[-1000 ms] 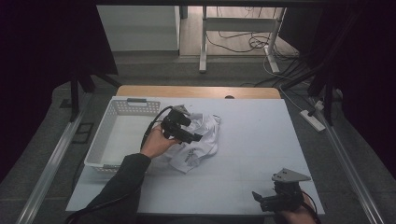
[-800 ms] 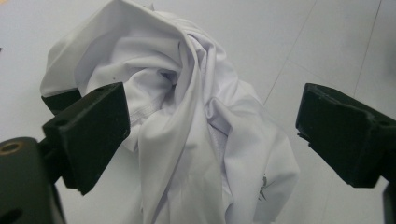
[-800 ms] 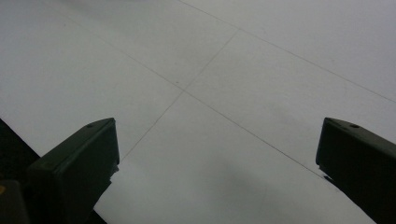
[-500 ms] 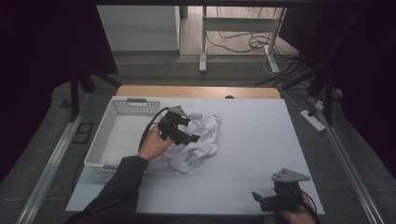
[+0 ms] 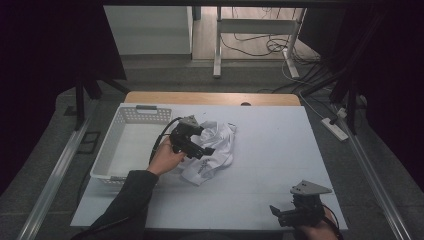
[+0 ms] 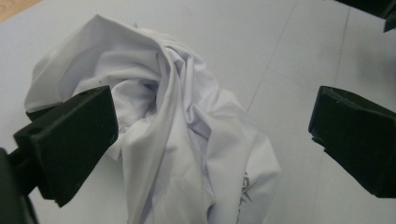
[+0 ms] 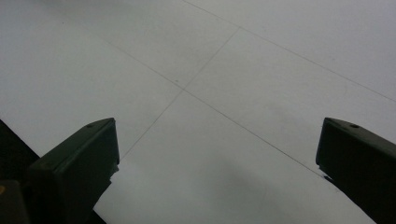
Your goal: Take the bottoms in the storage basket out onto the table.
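1. I've got the left gripper [image 5: 192,142] hovering at the near-left edge of the white shirt [image 5: 212,150], jaws spread wide, nothing between them.
2. In the left gripper view the shirt [image 6: 177,140] lies crumpled between and ahead of the jaws; the left jaw overlaps a fold's edge, the right jaw sits over bare table [image 6: 289,56], well apart from the cloth.
3. The shirt sits bunched mid-table, just beside the white basket [image 5: 125,145], on the basket's right side. Basket looks empty, though its near end is partly hidden by my arm.
4. Handling guess: light, soft, limp cloth. It won't hold shape and will drape and drag when lifted. Probably a bit slick on this smooth table.
5. Best hold, I reckon: the raised ridge of folds at the middle of the heap, where several layers stack. A single thin edge could slip out.
6. There's a small printed mark near the shirt's lower hem; too blurred to read.
7. Right gripper [image 5: 300,212] is parked far from the shirt at the table's near-right corner, jaws wide apart, holding nothing, looking at bare table [image 7: 210,93].
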